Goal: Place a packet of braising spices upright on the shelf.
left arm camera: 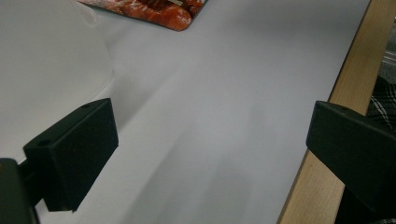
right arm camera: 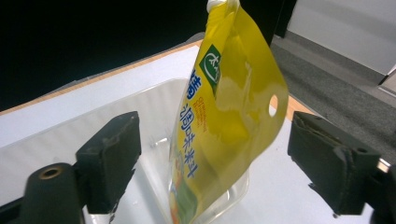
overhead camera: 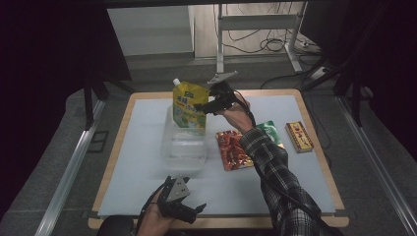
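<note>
1. Left gripper point(overhead camera: 189, 209): rests at the near edge of the counter point(overhead camera: 147, 147), jaws spread wide with nothing between them. In the left gripper view it looks across bare white surface toward the tub.
2. Clear plastic tub point(overhead camera: 184, 145): sits left of centre on the counter. Thin, see-through walls; judged light and easily shoved, so a push on the pouch may slide it.
3. Yellow spouted pouch point(overhead camera: 189, 105): stands upright at the far end of the tub, white cap on top, leaning slightly. Flexible glossy film, judged slippery and yielding under pressure; the contents likely shift and make it bottom-heavy. Best hold: the flat sealed side edge near the punched hole point(right arm camera: 273, 105), or the stiff neck under the cap. Avoid squeezing the bulging middle.
4. Right gripper point(overhead camera: 206, 105): held just right of the pouch's upper part, jaws parted wide. In the right gripper view the pouch stands between them, with neither pad pressing on it.
5. Red snack packet point(overhead camera: 233, 150), green packet point(overhead camera: 269, 132) and small box point(overhead camera: 299, 136): lie flat to the right, apart from the tub.
</note>
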Tool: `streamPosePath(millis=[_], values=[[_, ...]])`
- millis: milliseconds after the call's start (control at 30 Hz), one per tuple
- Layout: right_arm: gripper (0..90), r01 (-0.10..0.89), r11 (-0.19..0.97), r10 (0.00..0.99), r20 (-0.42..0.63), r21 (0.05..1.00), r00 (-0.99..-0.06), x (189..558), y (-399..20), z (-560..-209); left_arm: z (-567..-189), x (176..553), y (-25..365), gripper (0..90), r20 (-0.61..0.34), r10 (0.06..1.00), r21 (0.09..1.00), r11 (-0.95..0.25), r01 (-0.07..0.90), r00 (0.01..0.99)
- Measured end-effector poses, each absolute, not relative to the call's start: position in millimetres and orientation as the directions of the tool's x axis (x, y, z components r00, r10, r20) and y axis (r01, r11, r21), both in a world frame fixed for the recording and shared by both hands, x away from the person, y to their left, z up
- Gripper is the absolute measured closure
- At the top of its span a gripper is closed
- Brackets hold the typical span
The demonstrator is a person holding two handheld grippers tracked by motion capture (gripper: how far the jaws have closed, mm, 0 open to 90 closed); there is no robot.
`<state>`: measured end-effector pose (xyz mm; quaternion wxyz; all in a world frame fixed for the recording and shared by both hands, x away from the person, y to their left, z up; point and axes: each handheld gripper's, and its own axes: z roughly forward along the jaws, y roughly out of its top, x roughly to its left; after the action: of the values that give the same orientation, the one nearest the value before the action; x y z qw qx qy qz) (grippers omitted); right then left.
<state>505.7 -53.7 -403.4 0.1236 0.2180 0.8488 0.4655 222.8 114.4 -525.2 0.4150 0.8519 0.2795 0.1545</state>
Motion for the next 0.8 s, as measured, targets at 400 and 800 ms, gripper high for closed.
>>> streamPosePath(millis=[400,800], values=[[9.5,0.29,0.467,0.472,0.041,0.836,-0.88,496.7,-67.8,-403.9,-524.8,222.8,114.7,2.0,0.031,0.61,0.797,-0.493,0.348,0.792],[4.5,0.316,0.497,0.475,0.051,0.808,-0.879,481.6,-85.0,-409.2,-525.3,223.1,113.9,1.8,0.032,0.611,0.798,-0.493,0.348,0.791]])
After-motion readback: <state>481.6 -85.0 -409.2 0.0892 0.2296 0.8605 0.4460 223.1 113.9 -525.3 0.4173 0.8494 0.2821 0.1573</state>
